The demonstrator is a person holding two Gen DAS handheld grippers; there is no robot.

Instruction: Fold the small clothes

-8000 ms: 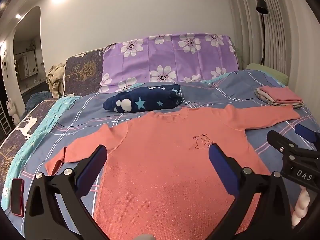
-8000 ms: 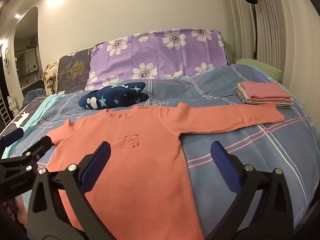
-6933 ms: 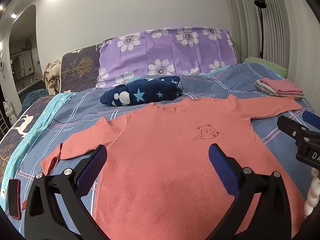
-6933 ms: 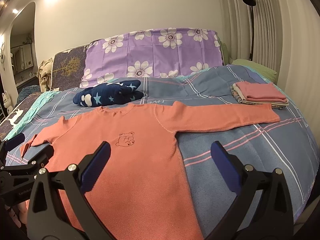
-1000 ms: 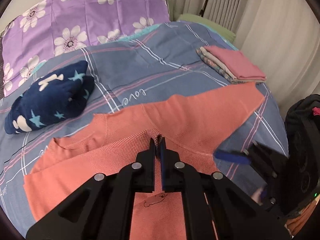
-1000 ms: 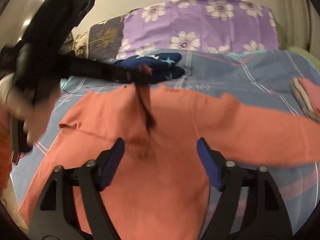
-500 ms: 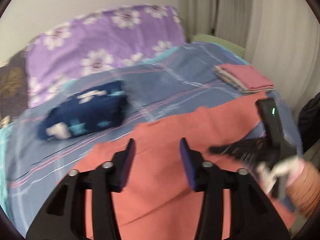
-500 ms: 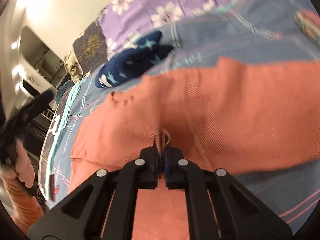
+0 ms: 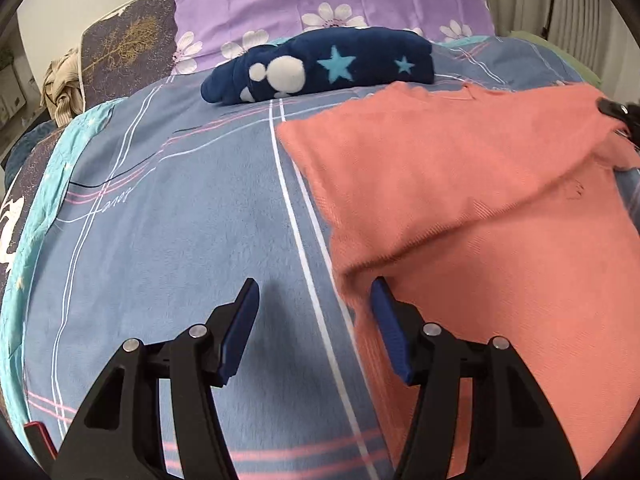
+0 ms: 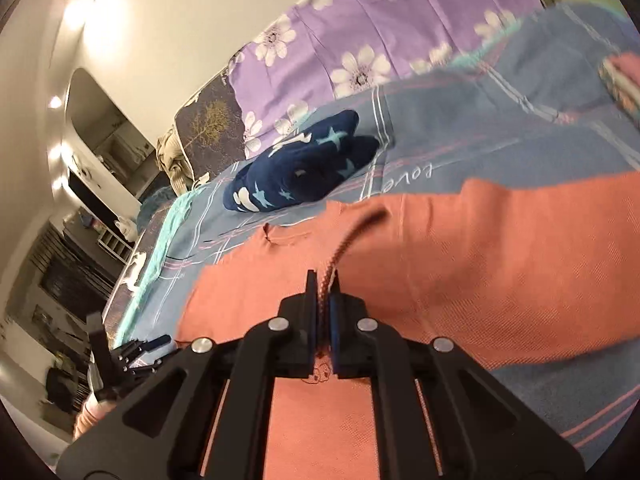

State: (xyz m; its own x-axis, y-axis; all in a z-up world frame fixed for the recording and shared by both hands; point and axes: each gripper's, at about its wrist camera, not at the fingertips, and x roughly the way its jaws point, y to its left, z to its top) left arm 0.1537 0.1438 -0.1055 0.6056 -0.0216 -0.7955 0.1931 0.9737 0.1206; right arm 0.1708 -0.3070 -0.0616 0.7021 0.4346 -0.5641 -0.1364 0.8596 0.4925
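Note:
A coral long-sleeved shirt (image 9: 472, 208) lies on the blue plaid bedspread (image 9: 180, 216), its left sleeve folded in across the body. My left gripper (image 9: 314, 306) is open and empty, low over the bedspread at the shirt's folded left edge. In the right wrist view my right gripper (image 10: 324, 280) is shut on a pinched fold of the coral shirt (image 10: 500, 264), with the cloth standing up between the jaws. The left gripper (image 10: 132, 350) shows at the lower left of that view.
A navy star-patterned bundle (image 9: 320, 66) lies behind the shirt, before the purple flowered pillow (image 9: 328, 4). A folded pink stack (image 10: 624, 76) sits at the far right of the bed. A turquoise blanket (image 9: 36, 184) runs along the left edge.
My left gripper has let go of the folded sleeve, opened and swung left to the shirt's left edge. My right gripper has stayed shut on the shirt and shifted a little.

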